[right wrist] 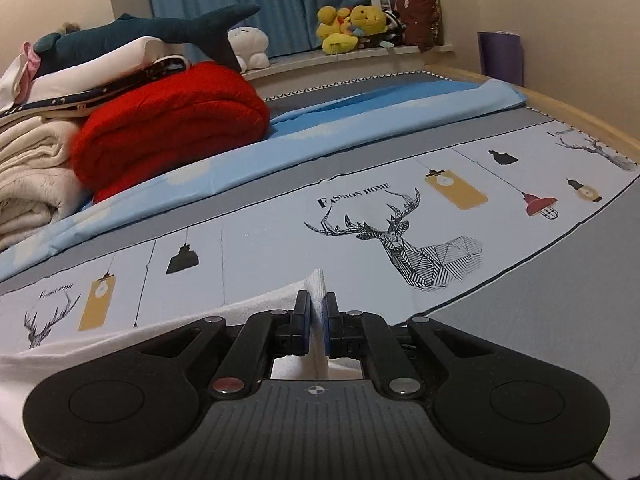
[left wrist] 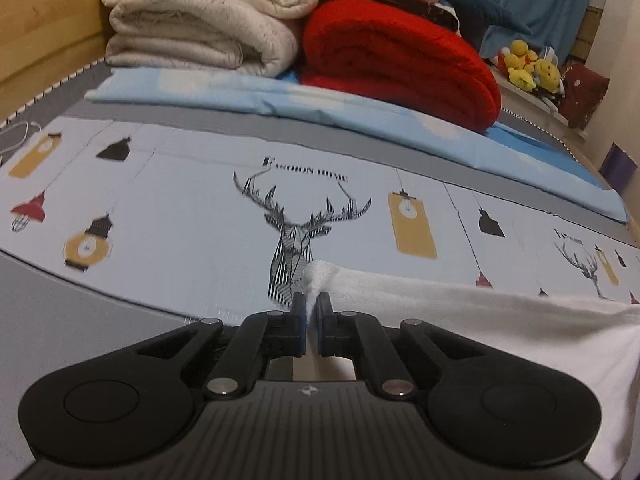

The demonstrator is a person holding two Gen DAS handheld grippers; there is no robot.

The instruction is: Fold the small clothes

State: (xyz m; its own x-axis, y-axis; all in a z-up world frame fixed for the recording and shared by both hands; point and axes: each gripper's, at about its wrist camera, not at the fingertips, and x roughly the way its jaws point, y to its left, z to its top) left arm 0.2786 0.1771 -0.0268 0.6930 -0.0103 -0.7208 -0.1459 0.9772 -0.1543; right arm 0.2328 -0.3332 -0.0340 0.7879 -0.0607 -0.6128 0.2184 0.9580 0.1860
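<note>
Left claw [left wrist: 311,303] pinched nearly closed on one corner of a white terry garment [left wrist: 460,308]; right claw [right wrist: 318,304] clamped the same way on the opposite corner, cloth visibly squeezed between the blue pads. Garment strung between the two, its top edge raised just above the printed bedsheet [left wrist: 192,208], the rest hanging down towards the cameras and out of view.

Likely trouble from here:

- Thin bite on each corner, only a small tuft proud of the pads; any sharp tug apart could pull a corner free and drop that side.
- Uneven lift or unequal travel of the two hands: skewed edge, crooked fold line.
- Too little tension: sagging middle, creases laid into the fold.
- Lower hem unseen, so possibly dragging or bunching on the bed during the carry-over.
- Folded red blanket [left wrist: 396,64] and cream blanket [left wrist: 200,20] stacked well beyond the light blue sheet [left wrist: 320,116]; only a long overshoot forward would reach them.
</note>
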